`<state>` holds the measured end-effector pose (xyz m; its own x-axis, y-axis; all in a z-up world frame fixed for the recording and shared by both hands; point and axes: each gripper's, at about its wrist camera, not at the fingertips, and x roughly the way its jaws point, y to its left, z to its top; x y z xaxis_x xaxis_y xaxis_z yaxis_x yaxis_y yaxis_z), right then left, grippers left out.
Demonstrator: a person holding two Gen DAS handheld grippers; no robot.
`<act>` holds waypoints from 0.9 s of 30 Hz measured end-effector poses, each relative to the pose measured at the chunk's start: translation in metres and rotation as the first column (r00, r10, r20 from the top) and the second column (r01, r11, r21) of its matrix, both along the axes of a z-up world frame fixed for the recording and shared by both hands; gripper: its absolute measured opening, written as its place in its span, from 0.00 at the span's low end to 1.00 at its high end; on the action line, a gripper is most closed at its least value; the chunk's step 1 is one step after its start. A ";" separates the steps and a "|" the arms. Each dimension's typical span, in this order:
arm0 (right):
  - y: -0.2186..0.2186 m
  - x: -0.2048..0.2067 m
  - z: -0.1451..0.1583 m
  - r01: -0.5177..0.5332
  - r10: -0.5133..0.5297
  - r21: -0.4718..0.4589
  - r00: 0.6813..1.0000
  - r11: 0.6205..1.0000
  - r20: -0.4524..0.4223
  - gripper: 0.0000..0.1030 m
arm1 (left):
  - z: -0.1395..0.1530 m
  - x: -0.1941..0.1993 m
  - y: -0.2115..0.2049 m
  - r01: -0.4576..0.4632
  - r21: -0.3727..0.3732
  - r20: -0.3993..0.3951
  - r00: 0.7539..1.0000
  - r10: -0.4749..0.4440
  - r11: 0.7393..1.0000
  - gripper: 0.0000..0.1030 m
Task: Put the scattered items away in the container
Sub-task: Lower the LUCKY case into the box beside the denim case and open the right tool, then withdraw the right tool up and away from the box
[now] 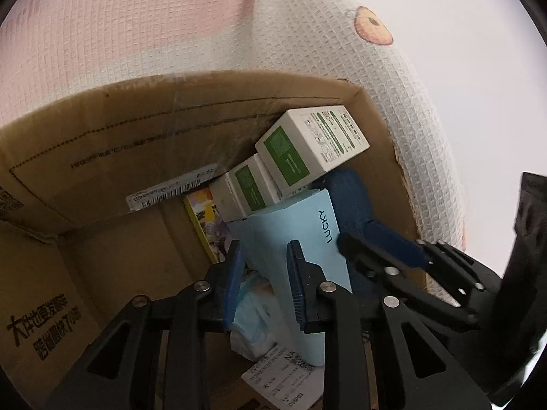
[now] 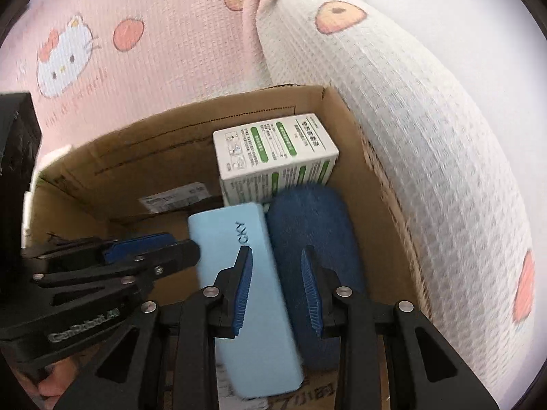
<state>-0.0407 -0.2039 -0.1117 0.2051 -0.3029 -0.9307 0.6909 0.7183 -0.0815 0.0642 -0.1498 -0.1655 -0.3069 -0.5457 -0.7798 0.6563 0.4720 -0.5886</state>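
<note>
We see both grippers over the cardboard box (image 2: pixel 143 157) | left gripper (image 1: pixel 265 273) jaws apart, empty | right gripper (image 2: pixel 277 283) jaws apart, empty | light blue case (image 2: pixel 246 294) lies inside.

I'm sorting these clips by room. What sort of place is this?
Probably a home, maybe a bedroom: the cardboard box sits on pink cartoon-print bedding beside a white waffle-weave cushion, and holds household oddments such as a blue case.

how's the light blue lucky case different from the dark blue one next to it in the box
The light blue case is smooth, flat-sided and printed with lettering; the dark blue case looks fabric-textured, rounded and unmarked. The light one lies nearer the box's middle, the dark one against the cardboard box wall. Both are long, lying side by side.
</note>
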 end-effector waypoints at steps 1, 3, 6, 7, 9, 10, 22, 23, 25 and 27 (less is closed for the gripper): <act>0.000 0.003 -0.004 -0.011 0.011 -0.002 1.000 1.000 -0.020 0.26 | 0.000 0.000 -0.002 0.007 -0.002 0.002 1.000 -0.007 1.000 0.25; -0.001 0.005 -0.009 -0.020 0.020 -0.006 0.999 1.000 -0.027 0.26 | 0.000 -0.002 -0.001 0.010 -0.006 0.009 1.000 -0.010 1.000 0.25; 0.000 0.004 -0.011 -0.024 0.024 -0.008 1.000 1.000 -0.013 0.26 | 0.000 -0.001 -0.005 0.013 -0.014 0.006 1.000 -0.013 1.000 0.24; 0.000 0.003 -0.012 -0.027 0.026 -0.012 1.000 1.000 -0.012 0.26 | 0.000 -0.001 -0.006 0.012 -0.017 0.003 1.000 -0.012 1.000 0.24; 0.002 -0.013 -0.003 -0.032 0.032 -0.026 0.999 0.999 -0.014 0.26 | 0.001 -0.007 -0.005 0.010 -0.018 0.007 1.000 -0.010 1.000 0.24; 0.003 -0.015 -0.002 -0.032 0.031 -0.034 0.999 0.999 -0.014 0.26 | -0.001 -0.007 -0.007 0.010 -0.017 0.012 1.000 -0.010 1.000 0.24; 0.044 -0.037 0.029 -0.011 0.012 -0.016 0.999 1.000 0.048 0.27 | 0.061 -0.025 0.016 0.039 -0.032 0.353 0.935 -0.025 0.999 0.43; 0.050 -0.039 0.031 -0.011 0.012 -0.019 0.998 1.000 0.054 0.28 | 0.068 -0.025 0.025 0.040 -0.045 0.376 0.927 -0.020 0.998 0.44; 0.068 -0.045 0.035 0.008 -0.007 -0.015 0.997 1.000 0.072 0.34 | 0.077 -0.022 0.052 0.046 -0.061 0.401 0.916 -0.018 0.997 0.49; 0.090 -0.048 0.038 0.034 -0.036 0.016 0.995 0.999 0.096 0.38 | 0.086 -0.021 0.071 0.052 -0.073 0.427 0.904 -0.016 0.996 0.50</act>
<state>-0.0886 -0.1141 -0.0741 0.2832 -0.2982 -0.9115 0.7198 0.6941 -0.0035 0.0429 -0.0790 -0.0798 0.0245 -0.6071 -0.7942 0.8677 0.4075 -0.2847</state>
